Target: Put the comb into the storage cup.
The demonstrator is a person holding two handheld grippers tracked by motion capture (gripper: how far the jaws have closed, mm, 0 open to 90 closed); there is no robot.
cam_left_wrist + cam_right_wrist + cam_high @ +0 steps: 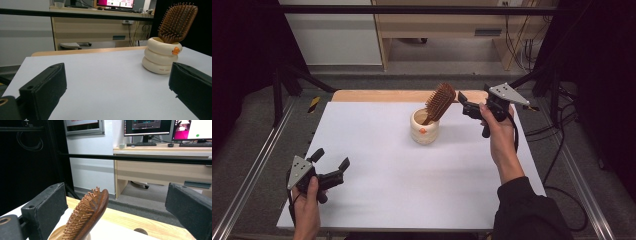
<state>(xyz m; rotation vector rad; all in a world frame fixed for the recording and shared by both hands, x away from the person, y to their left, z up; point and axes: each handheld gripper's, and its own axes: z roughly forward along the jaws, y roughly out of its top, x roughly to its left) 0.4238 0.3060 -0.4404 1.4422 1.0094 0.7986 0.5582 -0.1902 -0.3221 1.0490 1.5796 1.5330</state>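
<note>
A brown wooden hairbrush [439, 102] stands handle-down in a cream ribbed cup [424, 127] with an orange mark, at the back middle of the white table [377, 170]. My right gripper [465, 104] is held in the air just right of the brush head, open, touching nothing. In the right gripper view the hairbrush [88, 216] leans between the wide-apart jaws above the cup's rim [56, 233]. My left gripper [331, 160] rests near the table's front left corner, open and holding nothing. In the left gripper view the cup [160, 56] and the hairbrush [177, 21] stand far off at the right.
A wooden strip [377, 95] runs along the table's far edge. Metal frame rails [252, 175] flank the table. Beyond it stand a desk [160, 162] with monitors and a black crossbar [130, 158]. Cables [562, 150] hang at the right.
</note>
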